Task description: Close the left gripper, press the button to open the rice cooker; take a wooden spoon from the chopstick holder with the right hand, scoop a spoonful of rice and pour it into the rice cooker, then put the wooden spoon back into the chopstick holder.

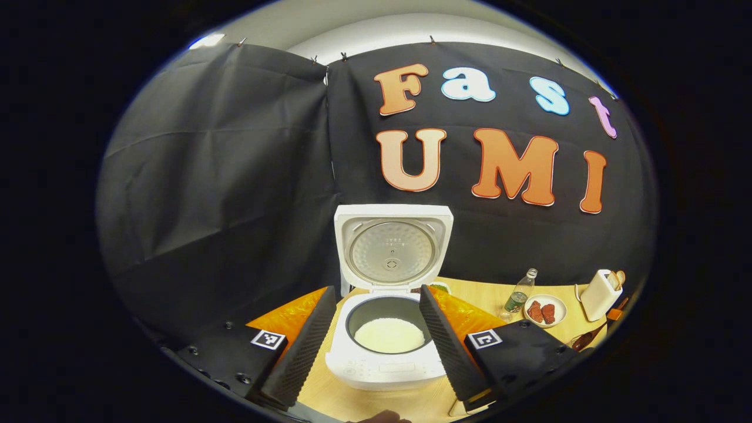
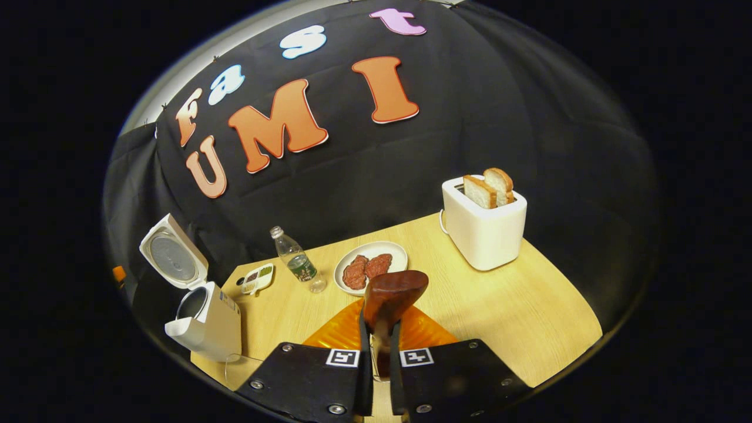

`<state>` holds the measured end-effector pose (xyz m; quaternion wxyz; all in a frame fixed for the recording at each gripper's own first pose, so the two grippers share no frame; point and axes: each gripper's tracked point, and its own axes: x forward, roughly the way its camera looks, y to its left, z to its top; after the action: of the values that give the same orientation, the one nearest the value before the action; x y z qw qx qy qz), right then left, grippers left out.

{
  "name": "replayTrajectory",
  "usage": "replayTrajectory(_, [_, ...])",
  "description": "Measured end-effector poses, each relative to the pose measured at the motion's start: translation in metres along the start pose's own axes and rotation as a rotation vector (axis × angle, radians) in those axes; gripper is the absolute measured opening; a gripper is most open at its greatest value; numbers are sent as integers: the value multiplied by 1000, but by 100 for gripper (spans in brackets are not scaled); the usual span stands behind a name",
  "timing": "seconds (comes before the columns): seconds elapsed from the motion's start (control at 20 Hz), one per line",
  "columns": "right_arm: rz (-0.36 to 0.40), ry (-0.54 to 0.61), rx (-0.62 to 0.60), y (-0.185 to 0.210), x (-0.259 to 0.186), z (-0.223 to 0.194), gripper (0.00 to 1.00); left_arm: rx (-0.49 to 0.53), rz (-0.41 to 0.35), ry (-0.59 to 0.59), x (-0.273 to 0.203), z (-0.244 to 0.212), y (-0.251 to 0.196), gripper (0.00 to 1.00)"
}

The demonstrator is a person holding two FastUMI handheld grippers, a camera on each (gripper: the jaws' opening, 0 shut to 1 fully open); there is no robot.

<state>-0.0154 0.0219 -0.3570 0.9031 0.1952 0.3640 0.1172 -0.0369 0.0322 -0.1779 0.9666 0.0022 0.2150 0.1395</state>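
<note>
The white rice cooker (image 1: 385,364) stands with its lid (image 1: 392,249) raised, and white rice (image 1: 389,335) lies in the inner pot. My left gripper (image 1: 377,289) is open; its two ribbed fingers (image 1: 302,346) flank the cooker at a distance and hold nothing. My right gripper (image 2: 379,329) is shut on the handle of a brown wooden spoon (image 2: 392,292). The spoon's bowl points forward above the table, and no rice shows on it. From there the open cooker (image 2: 202,320) sits far to the left.
On the wooden table (image 2: 529,317) are a white toaster (image 2: 484,232) with two bread slices, a plate of red meat (image 2: 370,265), a water bottle (image 2: 296,261) and a small dish (image 2: 257,279). The bottle (image 1: 520,291), plate (image 1: 545,310) and toaster (image 1: 599,294) stand right of the cooker.
</note>
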Motion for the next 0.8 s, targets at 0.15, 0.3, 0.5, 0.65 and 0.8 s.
replayTrajectory(0.15, [34,21,59,-2,11,-11,12,-1,9,-5,-7,6,-3,97])
replayTrajectory(0.3, [47,29,126,-11,21,-21,15,-8,14,-12,-11,10,-4,97])
replayTrajectory(0.5, [7,93,203,-24,24,-37,20,-97,-54,16,-8,15,-14,96])
replayTrajectory(0.65, [-9,112,206,-24,17,-40,22,-169,-94,24,10,32,-13,96])
replayTrajectory(0.8, [-49,106,208,-30,4,-31,28,-258,-220,68,29,54,-32,100])
